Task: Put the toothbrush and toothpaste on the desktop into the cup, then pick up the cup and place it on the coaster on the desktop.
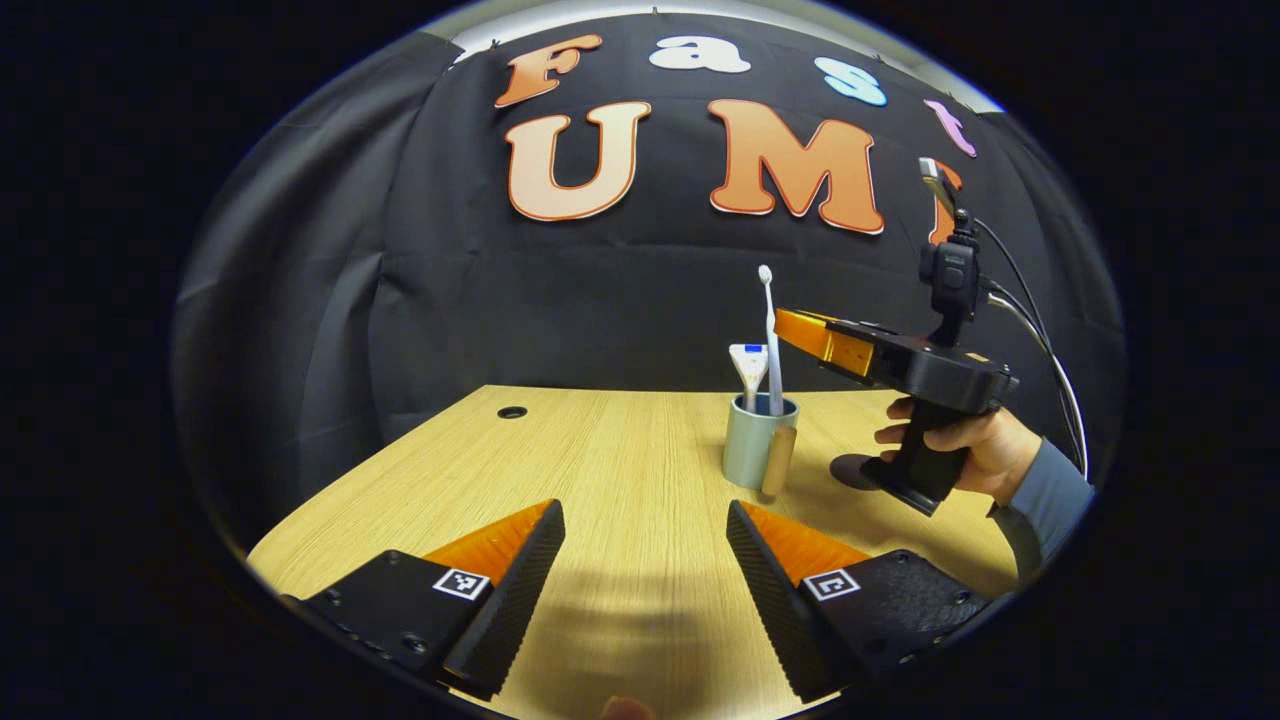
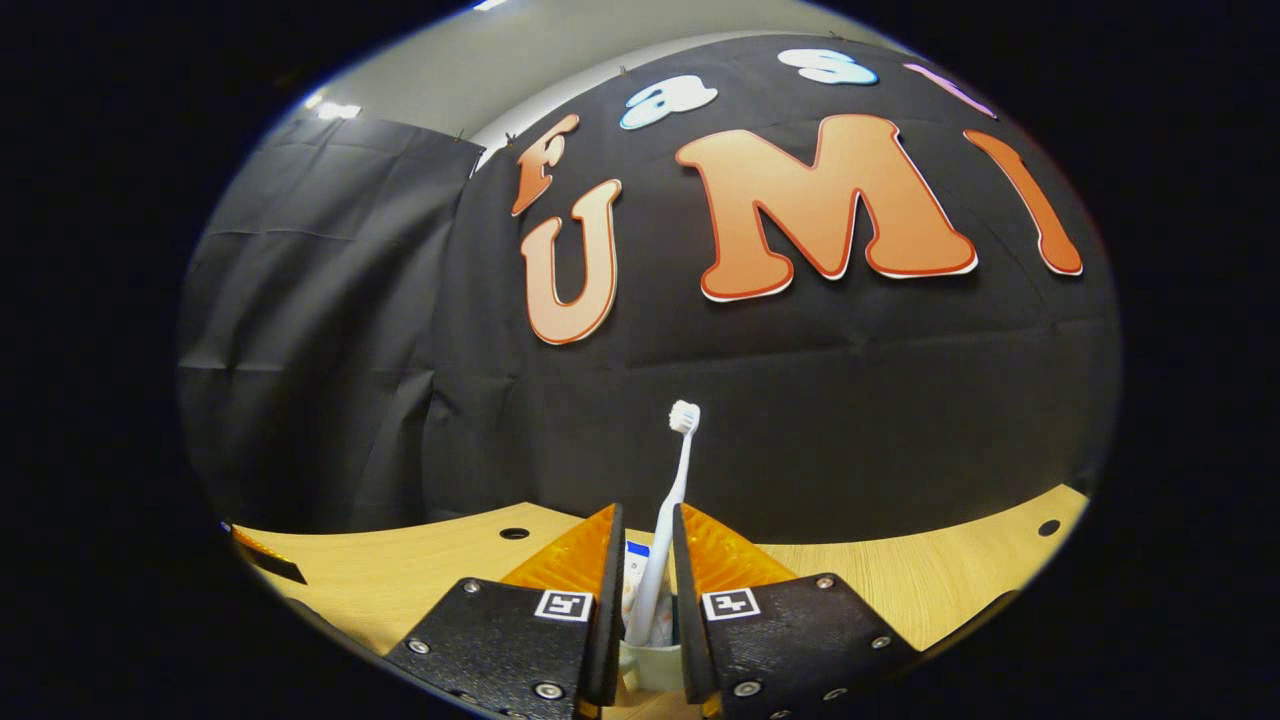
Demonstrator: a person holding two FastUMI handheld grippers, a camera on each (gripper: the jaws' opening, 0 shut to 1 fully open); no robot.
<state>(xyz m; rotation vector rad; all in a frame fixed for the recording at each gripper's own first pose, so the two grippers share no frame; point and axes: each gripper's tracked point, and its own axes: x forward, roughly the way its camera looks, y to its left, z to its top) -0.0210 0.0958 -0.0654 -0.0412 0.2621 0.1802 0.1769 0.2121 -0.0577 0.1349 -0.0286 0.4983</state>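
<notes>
A grey cup [image 1: 752, 445] with a wooden handle stands on the wooden table [image 1: 600, 470]. A white toothbrush [image 1: 771, 340] and a toothpaste tube [image 1: 748, 362] stand upright in it. A hand holds my right gripper [image 1: 795, 330] just right of the toothbrush, at mid-handle height. In the right gripper view the toothbrush [image 2: 680, 470] rises between the fingers of the right gripper [image 2: 647, 512], which are narrowly apart. The tube [image 2: 634, 550] shows in the gap, above the cup [image 2: 650, 665]. A dark coaster [image 1: 848, 470] lies right of the cup, partly hidden. My left gripper [image 1: 645, 540] hovers open over the near table.
A cable hole [image 1: 512, 412] sits at the table's far left edge. Two more holes [image 2: 514, 533] [image 2: 1047, 527] show in the right gripper view. A sleeve and cables [image 1: 1050, 370] trail from the right gripper toward the right. Bare wood lies between my left gripper and the cup.
</notes>
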